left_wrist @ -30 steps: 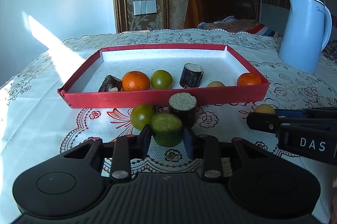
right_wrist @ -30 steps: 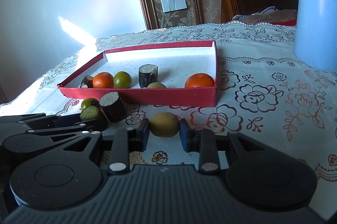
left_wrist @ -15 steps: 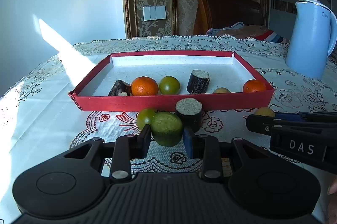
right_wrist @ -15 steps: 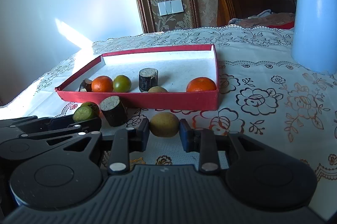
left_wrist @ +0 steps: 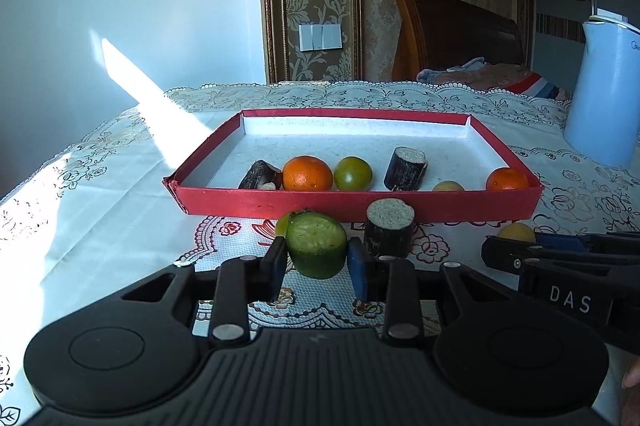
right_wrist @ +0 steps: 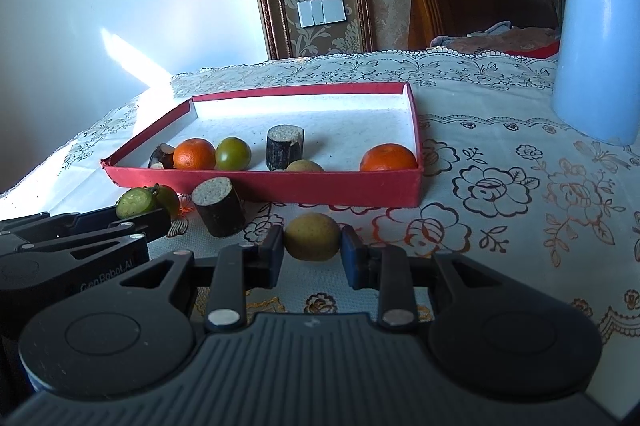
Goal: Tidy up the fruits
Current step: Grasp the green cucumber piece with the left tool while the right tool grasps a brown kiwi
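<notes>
Green cut fruit (left_wrist: 316, 250) betw. left jaws, prob. gripped; yellow fruit (right_wrist: 312, 236) betw. right.

A bench (right_wrist: 520, 129) draped in a floral lace cloth is carrying a shallow red tray (right_wrist: 320, 187), with a pale blue kettle (right_wrist: 596, 45) standing well to its right. Just before the tray's near wall, a dark cut cylinder (right_wrist: 219, 207) and a green tomato (right_wrist: 167, 197) are resting on the cloth.

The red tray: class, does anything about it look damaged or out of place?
Yes. The red tray has a torn, crumpled near-left corner, where the rim is ragged. The rest of its walls look straight, and the fruit inside sits normally.
</notes>
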Tool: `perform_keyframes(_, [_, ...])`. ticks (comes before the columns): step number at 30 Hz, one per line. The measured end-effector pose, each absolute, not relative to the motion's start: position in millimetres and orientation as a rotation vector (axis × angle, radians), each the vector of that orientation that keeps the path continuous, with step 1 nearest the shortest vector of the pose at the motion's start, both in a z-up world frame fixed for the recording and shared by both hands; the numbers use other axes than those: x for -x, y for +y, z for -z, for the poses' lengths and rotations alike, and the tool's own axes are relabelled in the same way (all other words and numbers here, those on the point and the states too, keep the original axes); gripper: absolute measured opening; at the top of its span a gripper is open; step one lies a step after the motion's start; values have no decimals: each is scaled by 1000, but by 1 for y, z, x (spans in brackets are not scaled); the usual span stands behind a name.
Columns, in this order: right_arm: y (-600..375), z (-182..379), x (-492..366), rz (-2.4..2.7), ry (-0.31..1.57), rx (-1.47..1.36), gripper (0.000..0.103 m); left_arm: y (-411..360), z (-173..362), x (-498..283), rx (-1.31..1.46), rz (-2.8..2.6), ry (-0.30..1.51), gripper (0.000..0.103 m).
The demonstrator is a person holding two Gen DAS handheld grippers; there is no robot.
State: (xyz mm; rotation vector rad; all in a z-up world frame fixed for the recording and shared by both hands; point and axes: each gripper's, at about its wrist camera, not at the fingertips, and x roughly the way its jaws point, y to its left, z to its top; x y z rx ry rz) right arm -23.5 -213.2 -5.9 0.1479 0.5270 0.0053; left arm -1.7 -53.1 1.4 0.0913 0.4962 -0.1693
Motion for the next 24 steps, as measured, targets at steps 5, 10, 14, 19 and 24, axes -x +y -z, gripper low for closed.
perform_keyframes(5, [-211, 6, 22, -5, 531, -148, 29, -48, -3, -1, -85, 146, 488, 32])
perform_keyframes(10, [-210, 7, 21, -7, 530, -147, 29, -44, -2, -5, -78, 123, 486, 32])
perform_keyframes(14, [-210, 7, 20, -10, 530, -151, 29, -44, -2, -7, -80, 117, 489, 32])
perform_keyframes(19, [-210, 7, 20, -15, 529, -156, 29, -46, -2, -7, -89, 111, 482, 32])
perform_keyframes(24, [-212, 7, 20, -22, 527, -167, 29, -48, -1, -8, -95, 111, 489, 32])
